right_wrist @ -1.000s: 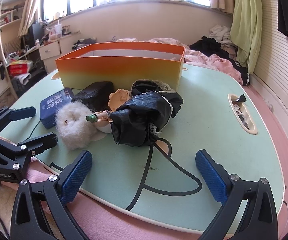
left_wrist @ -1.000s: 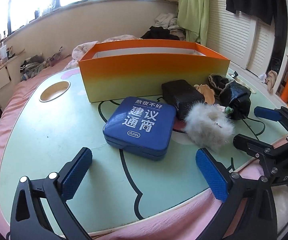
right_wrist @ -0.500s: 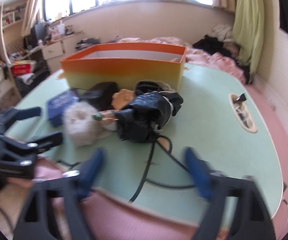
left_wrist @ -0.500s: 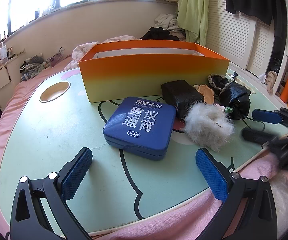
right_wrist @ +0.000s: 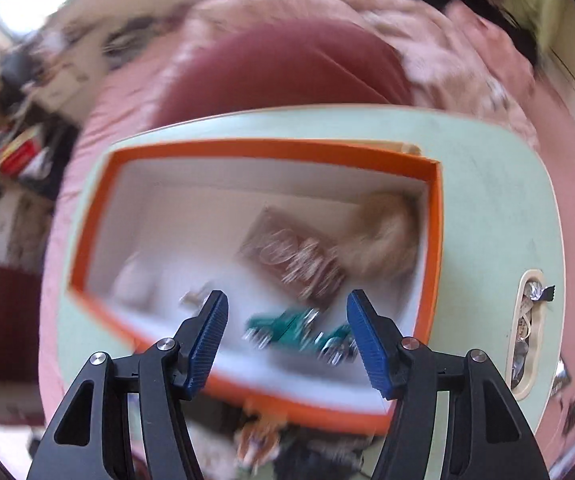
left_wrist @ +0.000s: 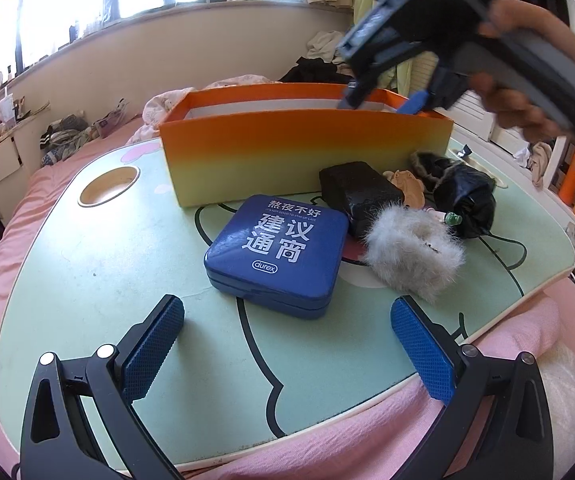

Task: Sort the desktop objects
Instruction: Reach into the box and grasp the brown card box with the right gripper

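Looking along the left gripper (left_wrist: 287, 332), its jaws stand spread and empty over the green table (left_wrist: 87, 264). A blue tin (left_wrist: 277, 254) lies just ahead, with a fur puff (left_wrist: 413, 254), a black case (left_wrist: 357, 192) and a black bag (left_wrist: 465, 200) to its right. Behind them stands the orange box (left_wrist: 303, 152). A hand (left_wrist: 527, 92) holds the right gripper (left_wrist: 379, 104) above the box's far rim.

From the right gripper (right_wrist: 287, 340), the jaws are part-spread with nothing between them, pointing down into the box (right_wrist: 279, 148). Blur hides much; inside lie what seem a brown packet (right_wrist: 295, 256) and a green toy (right_wrist: 287, 324).
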